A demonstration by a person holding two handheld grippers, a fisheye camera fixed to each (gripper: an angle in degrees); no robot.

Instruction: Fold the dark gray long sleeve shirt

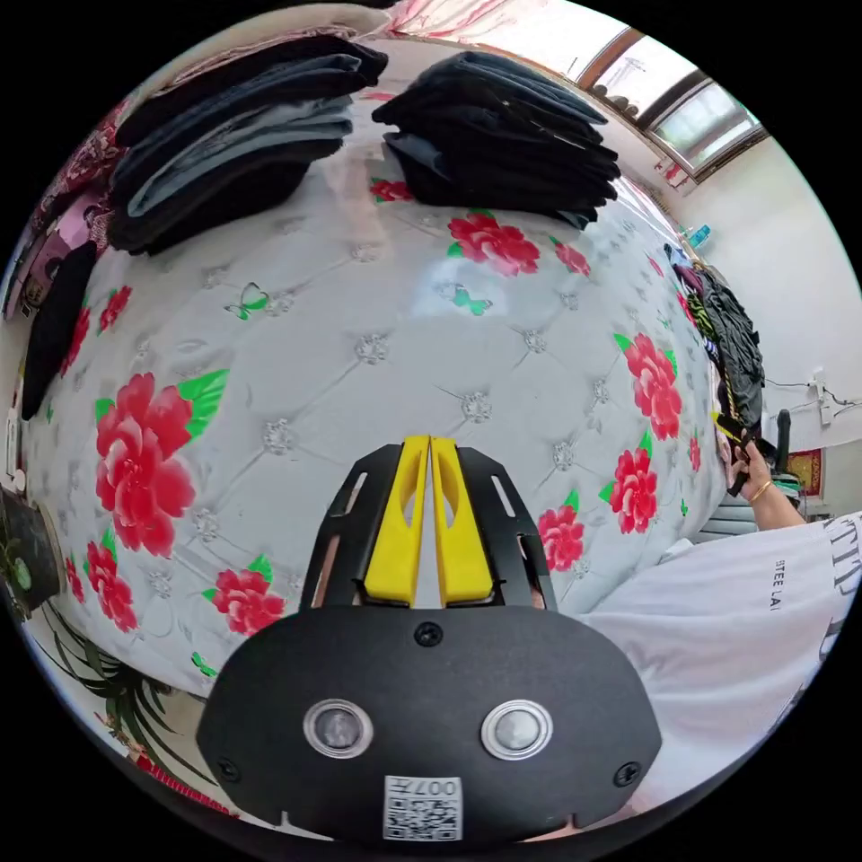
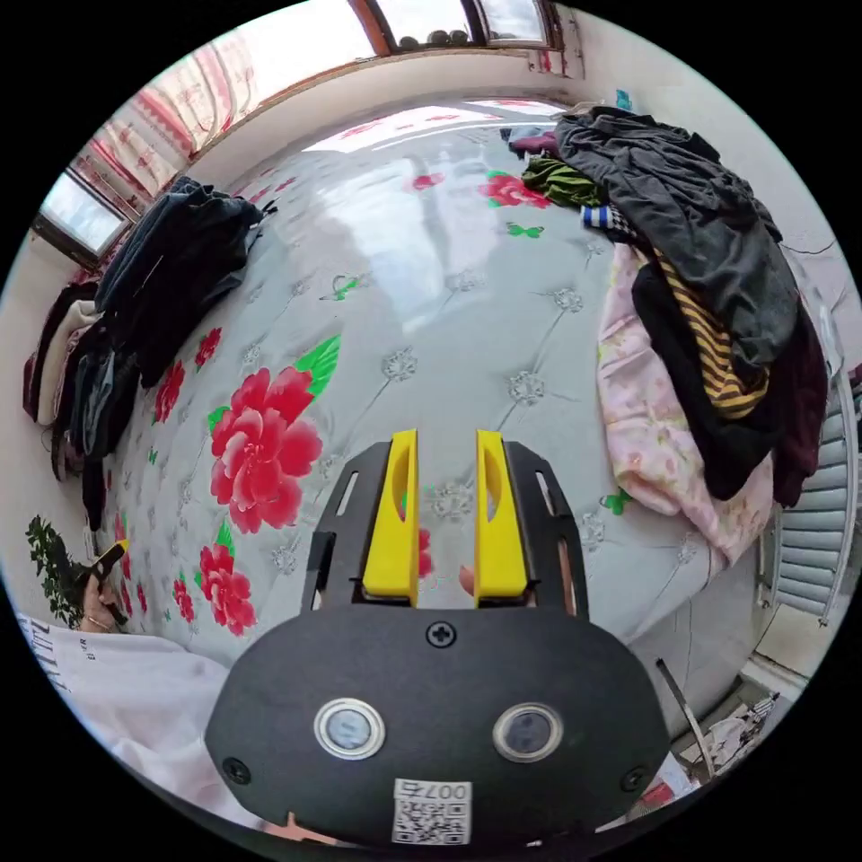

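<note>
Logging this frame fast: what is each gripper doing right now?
Left gripper: shut, yellow jaws together, holding nothing, above the floral bed cover.
Right gripper: open, nothing between the jaws, beside the unfolded clothes pile.

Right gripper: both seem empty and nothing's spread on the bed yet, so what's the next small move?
Probably reach the open right gripper toward the dark gray garment topping the unfolded pile and grip it; the left gripper is shut and empty.
</note>
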